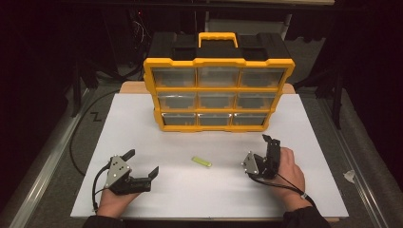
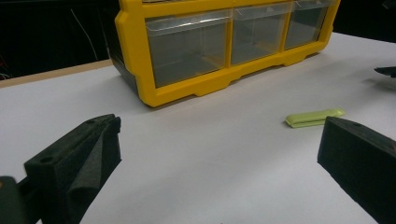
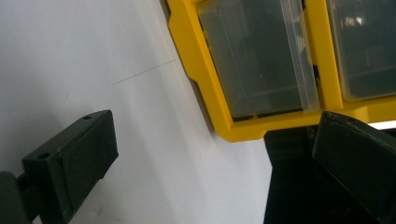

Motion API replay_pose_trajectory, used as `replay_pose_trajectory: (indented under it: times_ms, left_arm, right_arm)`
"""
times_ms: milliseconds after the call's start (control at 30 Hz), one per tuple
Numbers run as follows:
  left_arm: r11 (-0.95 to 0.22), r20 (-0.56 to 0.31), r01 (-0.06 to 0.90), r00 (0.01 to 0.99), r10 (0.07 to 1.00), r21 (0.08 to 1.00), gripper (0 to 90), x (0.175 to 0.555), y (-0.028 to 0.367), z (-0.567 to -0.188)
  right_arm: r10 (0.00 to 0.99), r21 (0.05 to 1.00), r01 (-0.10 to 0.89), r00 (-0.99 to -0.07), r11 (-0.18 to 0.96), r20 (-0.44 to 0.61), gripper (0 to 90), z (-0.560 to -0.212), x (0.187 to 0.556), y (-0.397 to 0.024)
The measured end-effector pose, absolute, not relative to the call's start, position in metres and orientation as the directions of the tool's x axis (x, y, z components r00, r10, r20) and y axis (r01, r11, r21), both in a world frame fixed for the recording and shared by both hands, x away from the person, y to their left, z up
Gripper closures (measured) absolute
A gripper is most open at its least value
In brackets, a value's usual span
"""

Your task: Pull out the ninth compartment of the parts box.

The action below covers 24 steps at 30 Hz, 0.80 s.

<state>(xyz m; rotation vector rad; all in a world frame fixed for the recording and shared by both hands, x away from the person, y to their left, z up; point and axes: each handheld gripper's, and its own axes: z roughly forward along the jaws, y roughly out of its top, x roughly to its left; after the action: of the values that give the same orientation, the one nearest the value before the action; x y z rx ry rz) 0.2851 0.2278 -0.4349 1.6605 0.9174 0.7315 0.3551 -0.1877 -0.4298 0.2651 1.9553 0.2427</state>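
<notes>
A yellow and black organizer case with clear drawers stands upright at the back middle of the white board. A small flat light-green piece lies on the board in front of it, between the two hands. My left gripper rests near the front left, open and holding nothing. From the left gripper view, the green piece lies ahead and to the right of its jaws, with the case behind. My right gripper, front right, is open and holding nothing. Its view faces the case's yellow frame.
The white board lies on a wooden table; its front edge is just before the person's wrists. A dark cable loops over the grey floor to the left. The tip of the right gripper shows at the left gripper view's right edge.
</notes>
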Motion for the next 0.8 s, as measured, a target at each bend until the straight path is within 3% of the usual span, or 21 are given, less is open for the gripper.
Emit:
replay_pose_trajectory:
  times_ms: [367, 800]
  left_arm:
    - [-0.155, 0.026, 0.205, 0.522, 0.853, 0.967, 0.1, 0.2846, 0.2274, -0.4345]
    - [-0.176, 0.05, 0.197, 0.516, 0.855, 0.964, 0.1, 0.2848, 0.2263, -0.4352]
  right_arm:
    - [0.169, 0.172, 0.024, -0.352, 0.985, -0.92, 1.0, -0.4311, 0.3509, -0.1804]
    - [0.122, 0.13, -0.001, -0.343, 0.992, -0.931, 1.4, -0.4327, 0.3491, -0.1785]
